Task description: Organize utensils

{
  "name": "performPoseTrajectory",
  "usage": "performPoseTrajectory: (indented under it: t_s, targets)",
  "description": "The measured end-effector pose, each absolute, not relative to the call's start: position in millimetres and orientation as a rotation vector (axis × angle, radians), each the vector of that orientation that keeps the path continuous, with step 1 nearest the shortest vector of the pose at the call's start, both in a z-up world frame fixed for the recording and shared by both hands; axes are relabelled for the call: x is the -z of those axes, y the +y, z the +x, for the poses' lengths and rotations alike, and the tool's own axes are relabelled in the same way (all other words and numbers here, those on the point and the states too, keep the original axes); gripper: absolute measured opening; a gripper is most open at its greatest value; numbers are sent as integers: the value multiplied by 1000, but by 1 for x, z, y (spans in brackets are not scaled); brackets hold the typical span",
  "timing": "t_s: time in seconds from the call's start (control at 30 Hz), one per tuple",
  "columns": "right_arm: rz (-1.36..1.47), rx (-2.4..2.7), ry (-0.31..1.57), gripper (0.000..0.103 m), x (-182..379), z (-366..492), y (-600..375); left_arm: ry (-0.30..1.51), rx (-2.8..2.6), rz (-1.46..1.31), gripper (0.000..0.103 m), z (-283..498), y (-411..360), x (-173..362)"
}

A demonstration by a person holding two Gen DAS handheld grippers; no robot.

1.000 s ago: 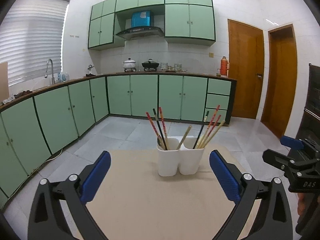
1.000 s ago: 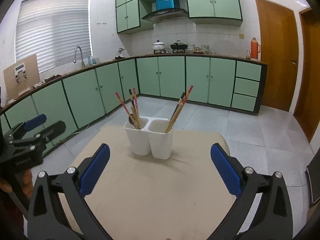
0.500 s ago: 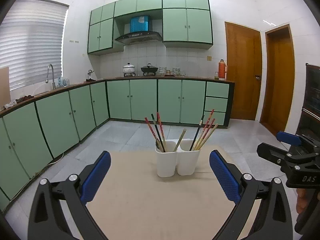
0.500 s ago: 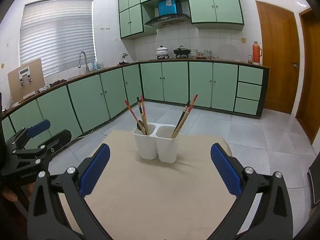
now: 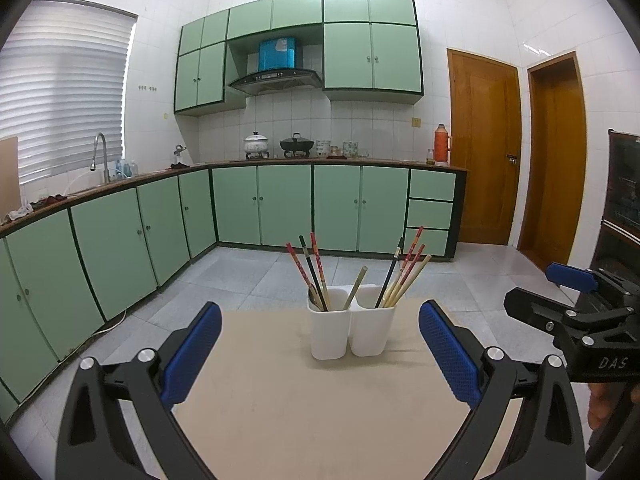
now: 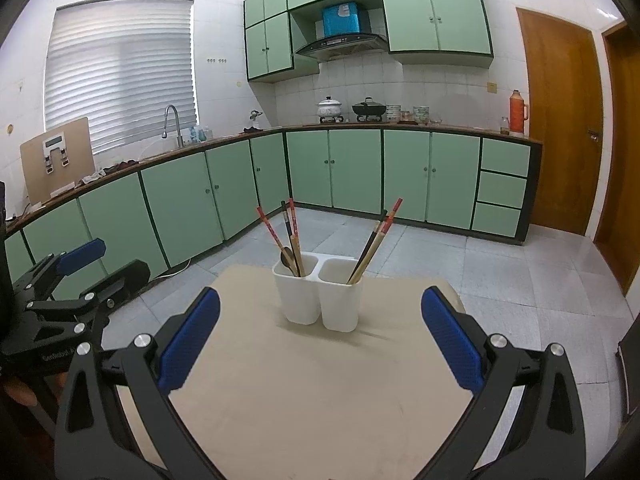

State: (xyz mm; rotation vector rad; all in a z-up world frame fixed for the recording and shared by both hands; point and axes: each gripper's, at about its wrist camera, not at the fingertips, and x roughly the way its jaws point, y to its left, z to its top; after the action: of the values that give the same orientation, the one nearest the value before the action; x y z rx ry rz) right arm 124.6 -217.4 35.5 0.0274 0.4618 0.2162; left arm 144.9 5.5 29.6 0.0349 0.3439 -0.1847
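A white two-compartment holder (image 5: 351, 328) is seen standing upright toward the far end of the beige surface (image 5: 304, 408), at about 12 o'clock from both grippers. Red, black and pale chopsticks (image 5: 310, 270) and what looks like a spoon are leaned in the left compartment; a second bunch of chopsticks (image 5: 404, 276) is leaned toward 1 o'clock in the right one. No utensil is seen lying loose on the surface.

The left gripper (image 5: 320, 354) and the right gripper (image 6: 320, 344) are both held back from the holder, fingers spread wide, nothing between them. The scene is fitted equally by a sorting already finished and by a mixed set awaiting sorting (the pictures cannot settle which).

If a stick is to be drawn, it is best gripped high on its free end, pulled along its own lean, and the light holder is best steadied so that it is not tipped.
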Motion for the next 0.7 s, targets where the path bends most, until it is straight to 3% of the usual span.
performPoseTrajectory:
  t_s: [0.7]
  targets:
    - [22, -221, 473, 98, -29, 130, -210, 353, 187, 38, 97, 147, 5, -30]
